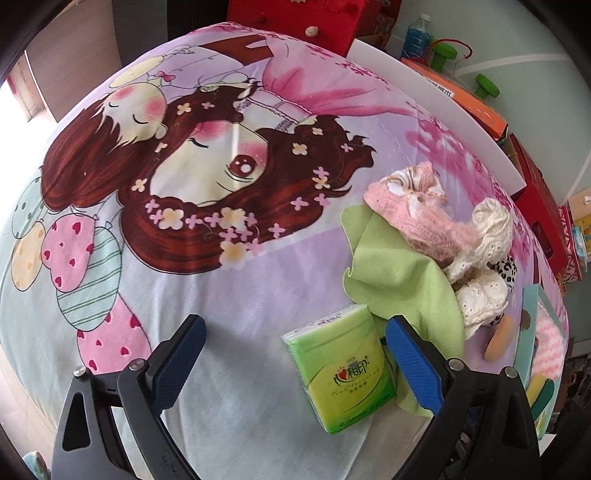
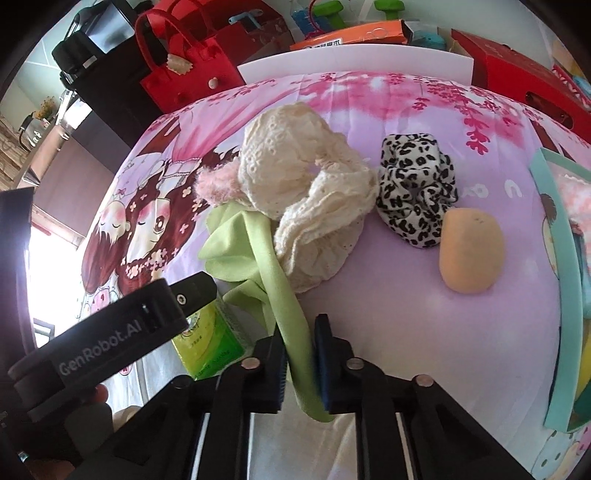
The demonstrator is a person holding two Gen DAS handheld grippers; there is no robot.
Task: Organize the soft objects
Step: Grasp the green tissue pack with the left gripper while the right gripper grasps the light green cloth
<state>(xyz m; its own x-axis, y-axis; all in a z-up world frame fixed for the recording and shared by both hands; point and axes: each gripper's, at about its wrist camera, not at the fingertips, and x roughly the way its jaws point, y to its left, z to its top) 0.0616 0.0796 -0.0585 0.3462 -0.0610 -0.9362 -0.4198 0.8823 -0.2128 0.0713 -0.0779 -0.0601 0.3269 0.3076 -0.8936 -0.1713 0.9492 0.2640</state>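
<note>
A light green cloth (image 2: 258,243) lies crumpled on the cartoon-print sheet (image 2: 388,295), partly under a cream lace scrunchie (image 2: 306,192). My right gripper (image 2: 301,354) is shut on a stretched fold of that green cloth. A leopard-print scrunchie (image 2: 417,188) and an orange sponge (image 2: 471,251) lie to the right. In the left wrist view my left gripper (image 1: 295,354) stands open, its right finger (image 1: 413,365) beside a green tissue pack (image 1: 343,369) that lies between the jaws, untouched. The green cloth (image 1: 395,269), a pink knitted piece (image 1: 417,206) and the cream lace pieces (image 1: 484,266) sit upper right.
A white board (image 2: 354,59) edges the far side of the sheet. Behind it stand a red bag (image 2: 181,74), an orange box (image 2: 351,35), red boxes (image 2: 517,70) and green dumbbells (image 1: 487,85). A teal-framed card (image 2: 565,295) lies at the right.
</note>
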